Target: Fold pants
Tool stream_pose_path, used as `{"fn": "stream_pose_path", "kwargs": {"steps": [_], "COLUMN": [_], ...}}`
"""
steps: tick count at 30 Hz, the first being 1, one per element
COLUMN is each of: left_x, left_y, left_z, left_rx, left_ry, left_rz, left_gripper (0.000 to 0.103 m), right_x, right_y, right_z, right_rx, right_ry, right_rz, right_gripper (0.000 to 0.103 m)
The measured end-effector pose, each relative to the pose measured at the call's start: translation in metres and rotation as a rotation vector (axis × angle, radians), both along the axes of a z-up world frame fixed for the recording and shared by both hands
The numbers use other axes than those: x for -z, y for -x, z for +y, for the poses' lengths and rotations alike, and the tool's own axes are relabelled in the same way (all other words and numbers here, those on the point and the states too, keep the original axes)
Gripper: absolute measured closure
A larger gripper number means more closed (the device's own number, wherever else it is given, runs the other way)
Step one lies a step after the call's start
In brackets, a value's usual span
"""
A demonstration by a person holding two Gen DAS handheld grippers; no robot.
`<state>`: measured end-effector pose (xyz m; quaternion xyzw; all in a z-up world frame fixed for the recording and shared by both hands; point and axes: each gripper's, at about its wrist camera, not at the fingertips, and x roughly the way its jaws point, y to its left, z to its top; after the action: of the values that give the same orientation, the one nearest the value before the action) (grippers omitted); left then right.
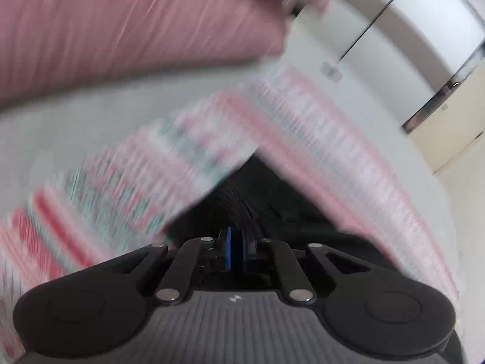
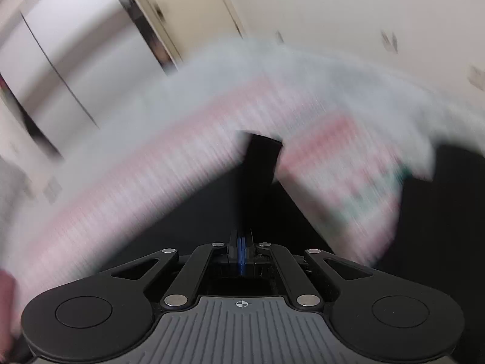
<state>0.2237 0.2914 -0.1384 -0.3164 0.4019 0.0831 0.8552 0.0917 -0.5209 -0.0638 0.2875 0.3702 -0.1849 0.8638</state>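
The pants are black fabric. In the left wrist view my left gripper (image 1: 237,209) is shut on a bunched fold of the black pants (image 1: 242,194). In the right wrist view my right gripper (image 2: 241,212) is shut on black pants fabric (image 2: 262,157) that hangs ahead and spreads dark below. Both views are heavily motion-blurred. A pink, white and green patterned cloth (image 1: 318,139) lies under and around the pants in both views (image 2: 151,157). How the rest of the pants lies is hidden.
A pink sleeve or cloth (image 1: 136,30) fills the upper left of the left wrist view. White wall and cabinet panels (image 1: 424,30) stand behind. Beige doors and a white wall (image 2: 188,9) stand behind in the right wrist view.
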Motion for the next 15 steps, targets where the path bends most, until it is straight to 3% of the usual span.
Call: {"fn": "stream_pose_path", "kwargs": {"steps": [2,4,8,15], "left_x": [0.01,0.005,-0.005,0.013], "left_y": [0.008,0.008,0.008,0.023], "left_z": [0.002,-0.004,-0.008,-0.007], "left_rx": [0.015,0.052,0.084,0.089], "left_ry": [0.025,-0.032,-0.081,-0.044], "left_rz": [-0.042,-0.058,-0.066,-0.044], "left_gripper": [0.073,0.072,0.067,0.063], "right_x": [0.033,0.04,0.028,0.02], "right_y": [0.008,0.01,0.004,0.022], "right_z": [-0.004,0.001,0.016,0.016], "right_rx": [0.022,0.018,-0.009,-0.025], "right_ry": [-0.028,0.005,0.098,0.099], "right_rz": [0.066,0.063,0.106,0.103], "right_gripper": [0.103,0.103,0.103,0.103]}}
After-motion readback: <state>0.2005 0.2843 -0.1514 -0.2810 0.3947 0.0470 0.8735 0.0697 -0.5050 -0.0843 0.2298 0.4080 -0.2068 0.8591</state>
